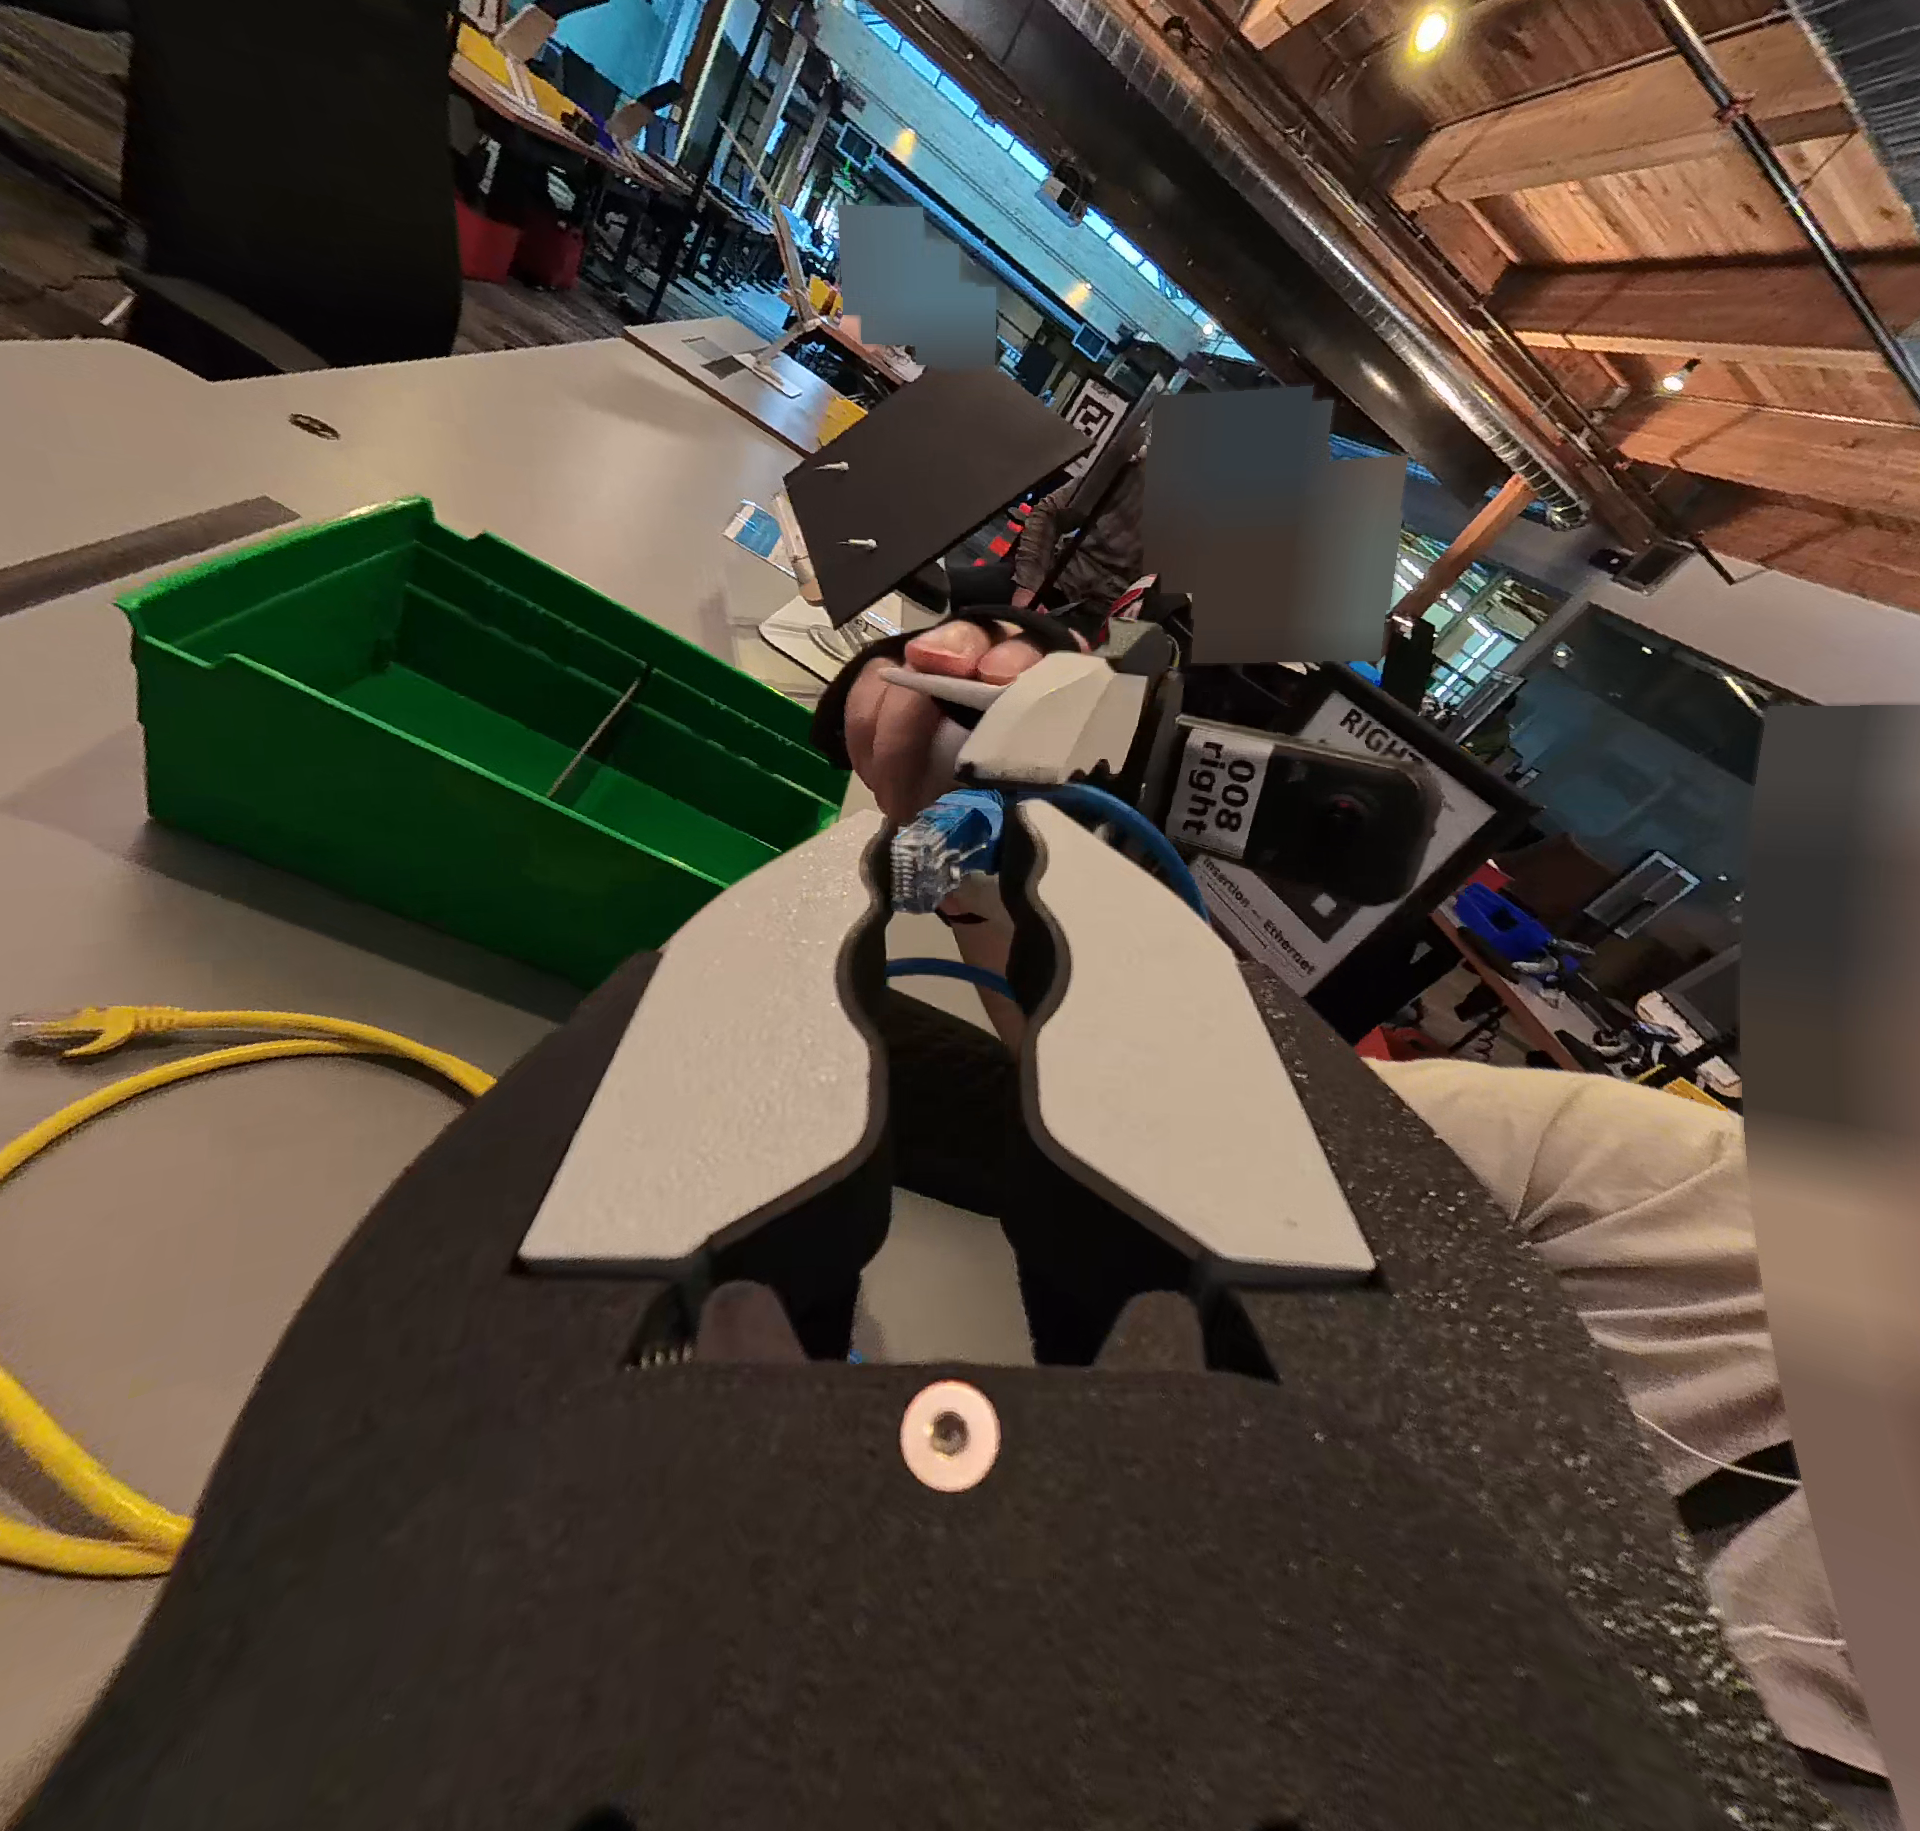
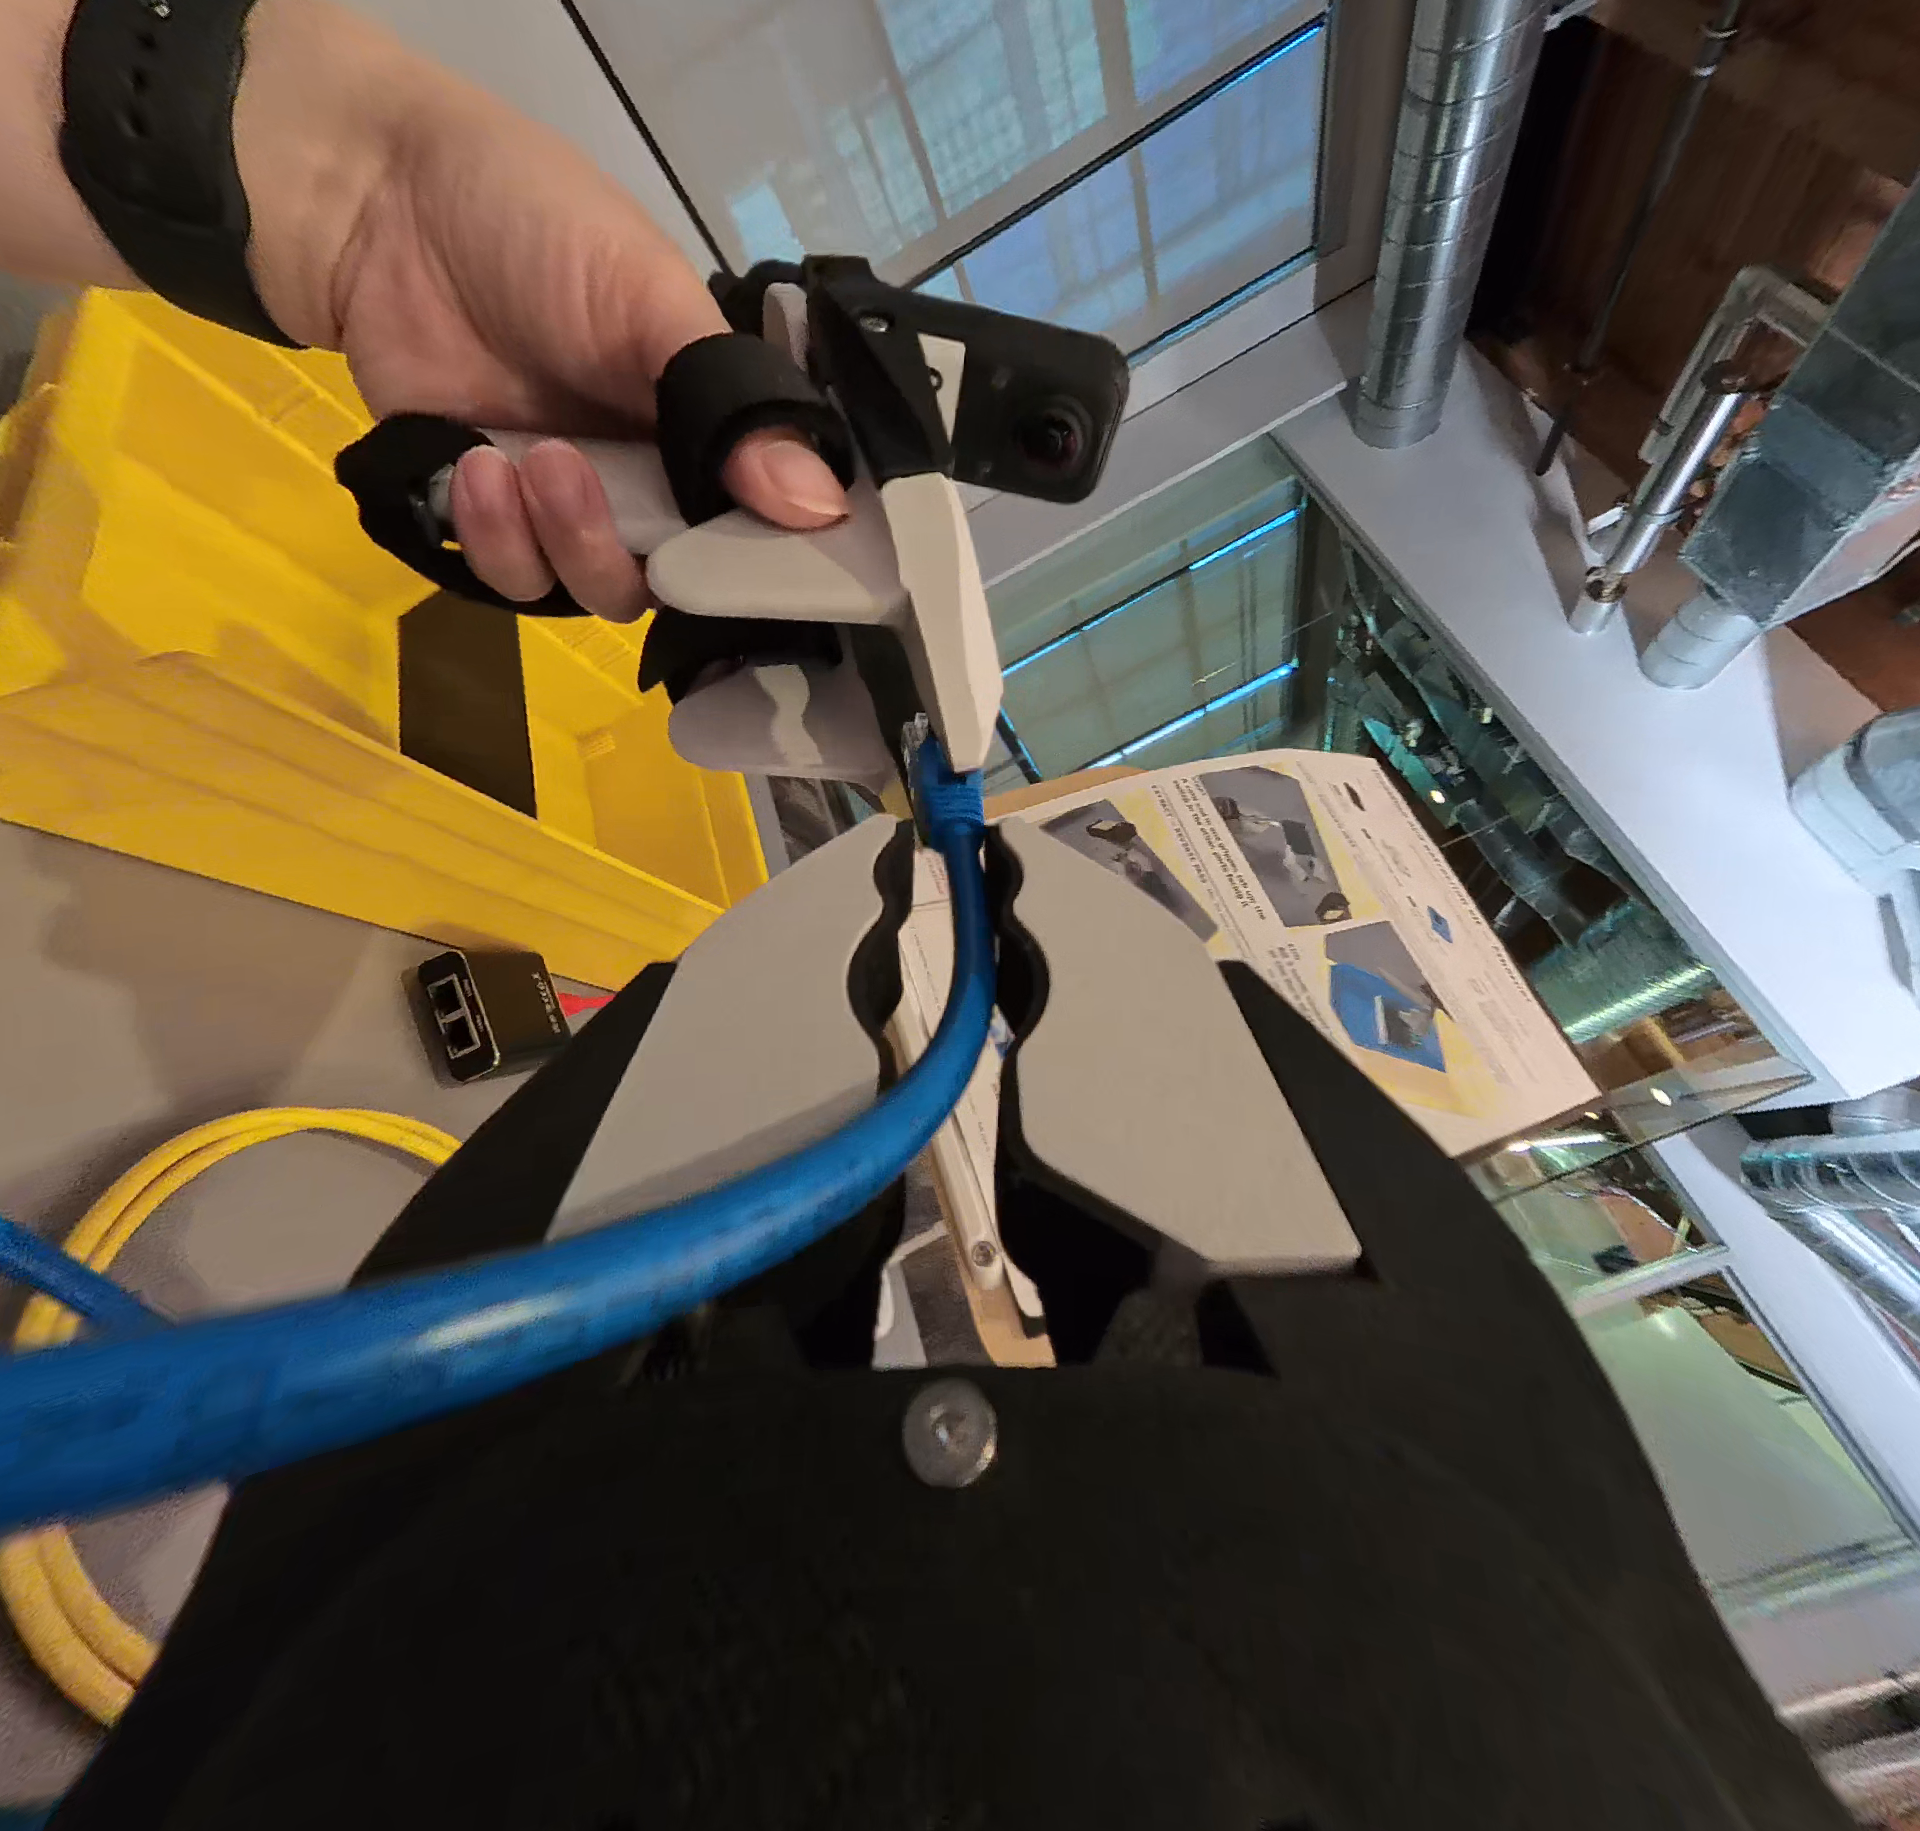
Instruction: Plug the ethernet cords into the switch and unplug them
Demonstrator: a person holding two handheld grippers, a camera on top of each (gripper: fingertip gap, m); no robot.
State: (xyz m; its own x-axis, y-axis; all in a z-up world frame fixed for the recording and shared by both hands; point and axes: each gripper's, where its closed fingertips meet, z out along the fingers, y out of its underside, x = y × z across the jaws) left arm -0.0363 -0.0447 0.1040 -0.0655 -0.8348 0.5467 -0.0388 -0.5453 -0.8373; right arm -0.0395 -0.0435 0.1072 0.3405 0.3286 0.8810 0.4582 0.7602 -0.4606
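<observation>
L wrist view: blue plug (image 1: 928, 859) is pinched at the tips of the L gripper (image 1: 951, 862) – held in the air above the table (image 1: 520, 451); green bin (image 1: 457, 711) and yellow cord (image 1: 239, 1043) are seen at left.

R wrist view: blue cord (image 2: 961, 940) is clamped by the R gripper (image 2: 948, 851) just behind the plug; switch (image 2: 488, 1012) is seen on the table, apart – ports empty.

Blue cord (image 2: 961, 960) with a clear plug (image 1: 920, 862); yellow cord (image 1: 239, 1043) at lower left; green bin (image 1: 312, 742); yellow bin (image 2: 208, 555) upper left; black switch (image 2: 483, 1014); grey table (image 1: 520, 451).
</observation>
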